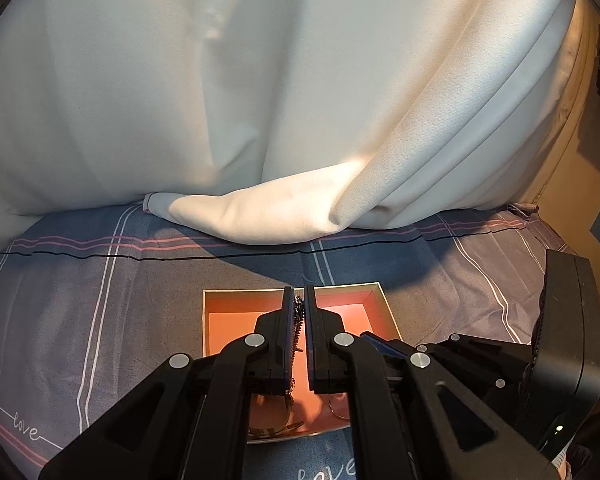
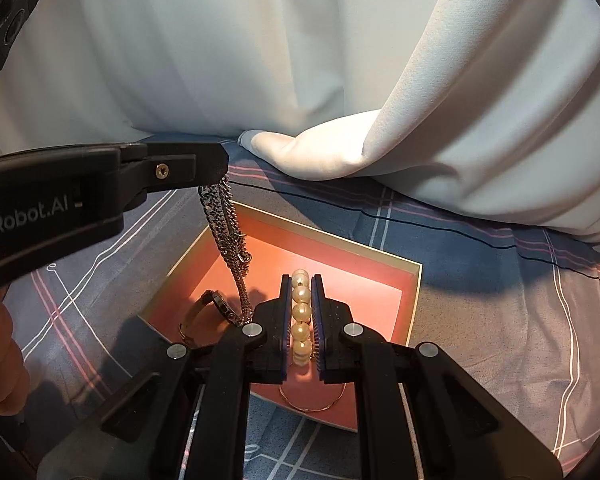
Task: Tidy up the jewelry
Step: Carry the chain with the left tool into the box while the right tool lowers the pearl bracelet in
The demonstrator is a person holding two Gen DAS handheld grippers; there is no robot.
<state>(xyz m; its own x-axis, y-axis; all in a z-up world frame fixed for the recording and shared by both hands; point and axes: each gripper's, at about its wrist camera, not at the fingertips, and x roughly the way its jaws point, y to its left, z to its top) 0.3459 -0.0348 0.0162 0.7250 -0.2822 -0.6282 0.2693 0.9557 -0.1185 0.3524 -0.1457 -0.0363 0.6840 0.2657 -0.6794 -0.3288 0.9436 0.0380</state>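
Gleaming cream pearl bracelet pinched above box.

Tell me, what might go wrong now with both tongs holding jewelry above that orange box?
1. The metal chain dangles from the left tongs toward the watch already in the box; lowered there, it may tangle.
2. The pearl strand is pinched edgewise in the right tongs; round beads could slip.
3. A thin gold hoop lies below and may get buried.
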